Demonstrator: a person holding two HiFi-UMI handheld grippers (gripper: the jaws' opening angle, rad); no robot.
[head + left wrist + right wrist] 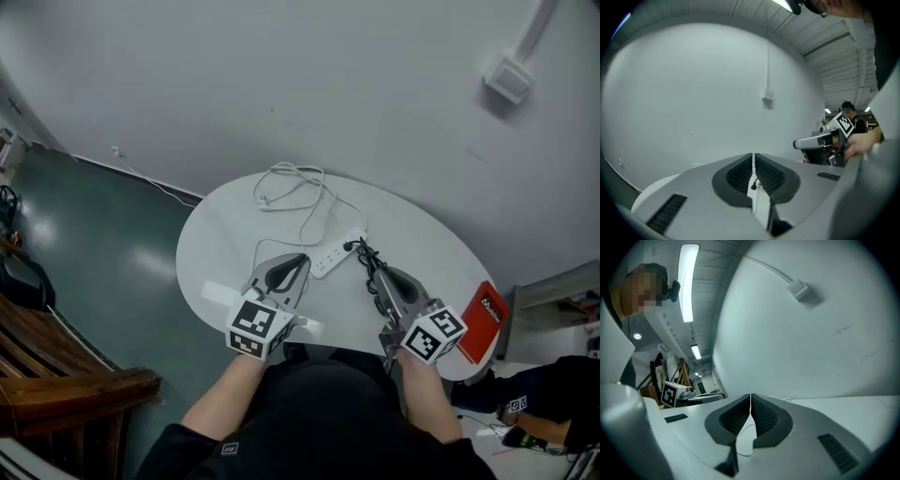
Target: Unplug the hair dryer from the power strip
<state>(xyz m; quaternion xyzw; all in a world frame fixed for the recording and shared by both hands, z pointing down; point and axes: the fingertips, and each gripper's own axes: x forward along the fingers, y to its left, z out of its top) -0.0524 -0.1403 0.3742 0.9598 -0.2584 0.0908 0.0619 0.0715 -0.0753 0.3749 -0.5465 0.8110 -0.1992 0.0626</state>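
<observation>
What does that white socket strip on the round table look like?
The power strip is a long white bar, plastic by its look, lying flat and slanted on the round table. A black plug sits in its right end; a white cable loops away behind. The left gripper points at its other end; contact is unclear.

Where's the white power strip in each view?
Head view: white power strip, middle of the round white table.
Left gripper view: strip low centre.
Right gripper view: cannot make it out.
Shared landmark: white box on the wall.
</observation>
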